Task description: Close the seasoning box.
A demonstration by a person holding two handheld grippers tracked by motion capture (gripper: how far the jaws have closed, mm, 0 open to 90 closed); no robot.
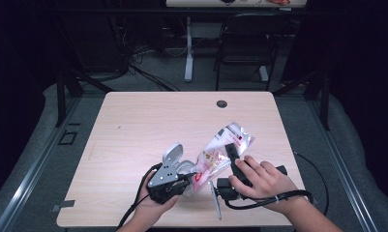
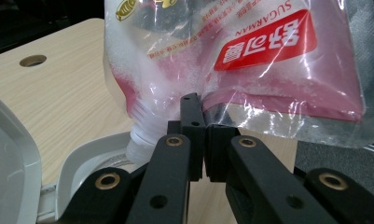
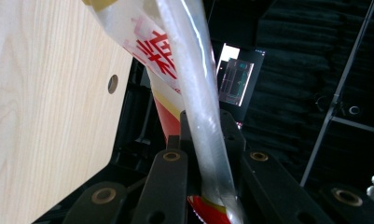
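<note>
The left gripper (image 2: 205, 140) has its two black jaws drawn together, pinching the bottom seam of a clear and red plastic spouted pouch of white sugar (image 2: 250, 65) just beside its white ribbed screw spout (image 2: 140, 135); the right gripper (image 3: 204, 154) is likewise clamped, its jaws set on either side of the pouch's flat sealed edge, which runs up between them as a thin glossy strip.

In the high view the pouch (image 1: 223, 150) hangs above the front half of the pale wooden table (image 1: 148, 121), tilted, its wide end up and away from the person and its spout end down toward the left gripper (image 1: 189, 178); the right gripper (image 1: 231, 153) grips it higher up, from the right side; each gripper sits in one of the person's hands.

The pouch is soft, crinkled film, clear where the white grains cling inside, solid red along the lower band and on a label with white characters; the grains gather toward the spout end.

Beneath the spout lies a white plastic container with a rounded rim (image 2: 89, 156), smooth and matt, resting on the table; what it holds cannot be told from here.

A grey three-cornered plate (image 1: 168, 166) tops the left gripper; a round dark hole (image 1: 222, 104) marks the table's far edge.
</note>
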